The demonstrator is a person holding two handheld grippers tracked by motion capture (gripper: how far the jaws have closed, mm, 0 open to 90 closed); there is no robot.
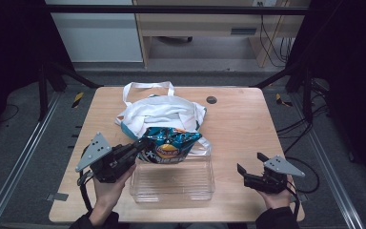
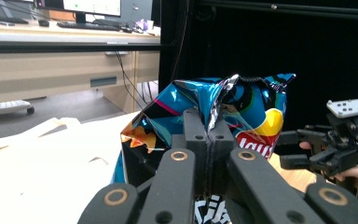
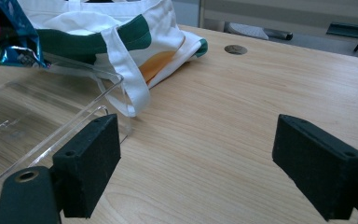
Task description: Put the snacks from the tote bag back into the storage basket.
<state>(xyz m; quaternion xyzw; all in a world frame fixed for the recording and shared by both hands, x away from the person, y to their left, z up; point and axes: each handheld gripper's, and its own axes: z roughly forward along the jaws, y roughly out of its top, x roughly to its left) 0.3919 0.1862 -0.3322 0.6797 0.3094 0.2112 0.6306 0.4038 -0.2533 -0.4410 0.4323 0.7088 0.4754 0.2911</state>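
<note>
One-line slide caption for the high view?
Left gripper pinches a blue chip bag above a clear bin; right gripper waits open.

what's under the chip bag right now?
The chip bag, pinched in the left gripper, hangs over the far edge of the clear plastic box and the white tote bag. The table directly beneath is covered.

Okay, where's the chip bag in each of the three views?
High view: chip bag at centre, over the clear box's far edge.
Left gripper view: centre, pinched in the left tongs.
Right gripper view: top left corner.
Shared landmark: white tote bag.
</note>
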